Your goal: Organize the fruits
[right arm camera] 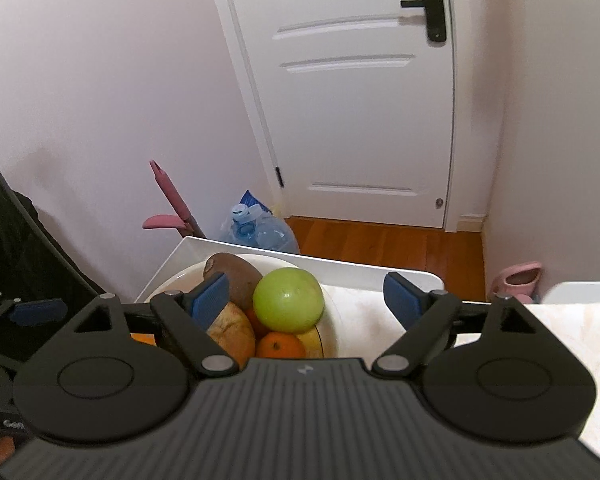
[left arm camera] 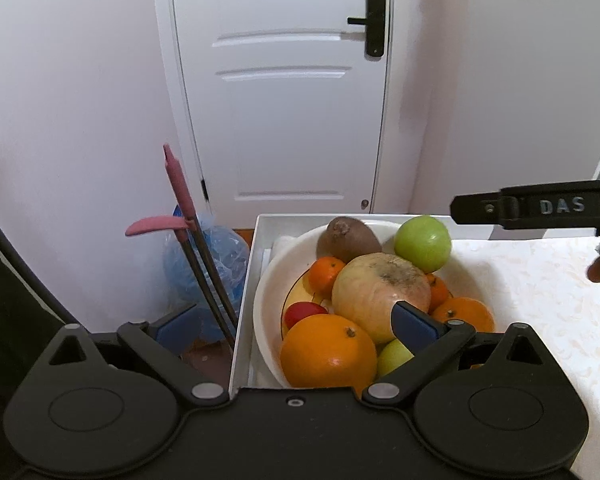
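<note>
Overhead, both tools point(left arm camera: 296, 326) point(right arm camera: 308, 300) hover spread above the bowl point(left arm camera: 268, 292).

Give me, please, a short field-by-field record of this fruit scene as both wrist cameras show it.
container: white bowl inside a white tray on the table
fruit in bowl: kiwi, green apple, large pale round fruit, big orange, tangerine, small red fruit
top of pile: green apple and kiwi at the far side
left gripper: open, empty, above the bowl's near edge
right gripper: open, empty, fingers either side of the green apple in its view
background: white door, blue water jug
</note>
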A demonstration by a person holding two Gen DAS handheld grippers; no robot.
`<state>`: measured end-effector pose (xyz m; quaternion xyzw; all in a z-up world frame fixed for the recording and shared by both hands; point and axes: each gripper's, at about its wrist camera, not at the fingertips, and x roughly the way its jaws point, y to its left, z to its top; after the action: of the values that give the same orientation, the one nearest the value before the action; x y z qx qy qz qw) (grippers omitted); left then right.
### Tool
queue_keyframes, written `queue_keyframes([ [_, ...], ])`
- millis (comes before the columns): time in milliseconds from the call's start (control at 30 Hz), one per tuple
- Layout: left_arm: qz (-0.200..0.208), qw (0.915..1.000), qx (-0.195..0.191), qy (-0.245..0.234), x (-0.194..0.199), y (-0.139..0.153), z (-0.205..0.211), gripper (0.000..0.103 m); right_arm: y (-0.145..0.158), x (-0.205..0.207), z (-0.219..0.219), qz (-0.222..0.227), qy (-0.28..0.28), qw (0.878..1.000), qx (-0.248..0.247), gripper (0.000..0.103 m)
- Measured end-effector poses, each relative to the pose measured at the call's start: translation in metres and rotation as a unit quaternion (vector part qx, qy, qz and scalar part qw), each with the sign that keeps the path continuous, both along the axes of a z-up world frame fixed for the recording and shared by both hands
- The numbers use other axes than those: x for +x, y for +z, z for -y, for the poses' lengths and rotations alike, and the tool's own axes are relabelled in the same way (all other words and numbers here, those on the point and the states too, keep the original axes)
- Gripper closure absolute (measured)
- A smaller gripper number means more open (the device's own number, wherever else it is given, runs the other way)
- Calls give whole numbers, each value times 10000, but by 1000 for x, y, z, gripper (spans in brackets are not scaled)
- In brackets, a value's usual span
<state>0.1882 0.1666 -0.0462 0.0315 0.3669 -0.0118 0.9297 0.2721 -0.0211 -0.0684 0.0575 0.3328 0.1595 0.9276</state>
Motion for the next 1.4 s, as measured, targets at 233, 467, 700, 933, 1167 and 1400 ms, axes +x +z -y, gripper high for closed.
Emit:
queue_keyframes([
  [233,289,9995,95,-19,-26,27,17,0,33,-48,23,160,-131,9998,-26,4],
  [467,664,9978,69,36,-75,60,44,0,70,-116,67,450,-334,9983,-160,4],
  [700,1000,9950,7,-15,-132,94,75,0,99,-189,109,565,-671,9953,-405,0],
  [933,1213,9926,-19,-65,-179,109,97,0,98,-243,142,471,-1076,9906,-699,0],
  [1167,1310,9913,50,-131,-205,105,116,0,83,-271,155,358,-1343,9872,-788,0],
  [1400,1348,9906,89,-231,-217,103,128,0,84,-278,161,372,-1455,9859,-738,0],
])
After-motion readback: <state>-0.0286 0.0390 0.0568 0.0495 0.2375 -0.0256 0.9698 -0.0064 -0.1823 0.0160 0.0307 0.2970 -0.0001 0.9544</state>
